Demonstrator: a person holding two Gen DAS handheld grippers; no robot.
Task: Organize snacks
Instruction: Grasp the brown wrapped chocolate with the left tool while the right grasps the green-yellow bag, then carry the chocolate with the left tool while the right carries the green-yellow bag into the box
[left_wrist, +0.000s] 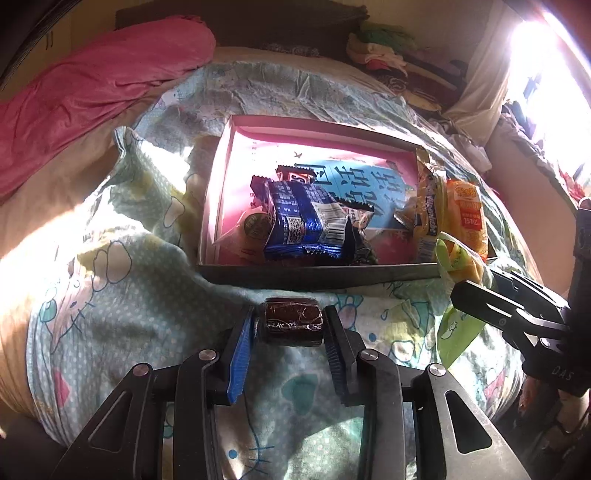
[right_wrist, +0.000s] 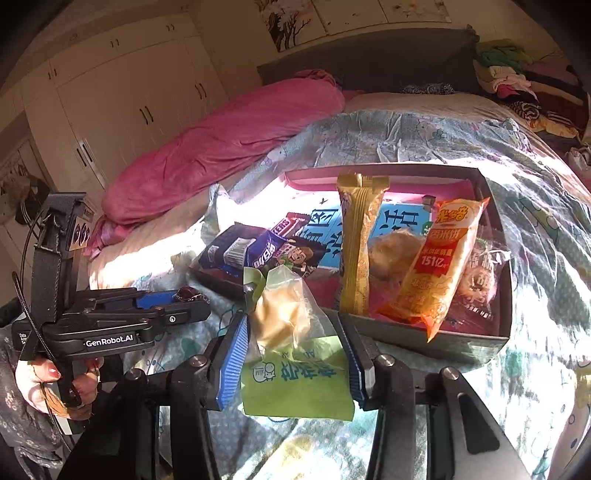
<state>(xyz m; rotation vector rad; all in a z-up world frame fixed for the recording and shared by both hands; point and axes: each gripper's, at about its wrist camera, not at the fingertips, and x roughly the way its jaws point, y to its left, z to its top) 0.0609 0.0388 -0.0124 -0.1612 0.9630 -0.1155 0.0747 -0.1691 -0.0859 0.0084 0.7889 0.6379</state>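
My left gripper (left_wrist: 291, 318) is shut on a small dark brown wrapped candy (left_wrist: 293, 322), just above the patterned bedsheet in front of the box; the right wrist view shows that gripper (right_wrist: 184, 300) from the side with the candy (right_wrist: 189, 294) at its tip. My right gripper (right_wrist: 293, 334) is shut on a green packet (right_wrist: 295, 380) with a pale pastry inside, near the box's front left corner. The shallow pink-lined box (left_wrist: 317, 275) holds a blue packet (left_wrist: 306, 221), a gold bar (right_wrist: 356, 243) and an orange cracker packet (right_wrist: 439, 258).
The box lies on a rumpled cartoon-print bedsheet (left_wrist: 110, 288). A pink quilt (right_wrist: 221, 147) is rolled up at the back left, and a heap of clothes (right_wrist: 517, 81) at the back right. Wardrobes (right_wrist: 122, 96) stand beyond. A hand (right_wrist: 44, 376) holds the left gripper's handle.
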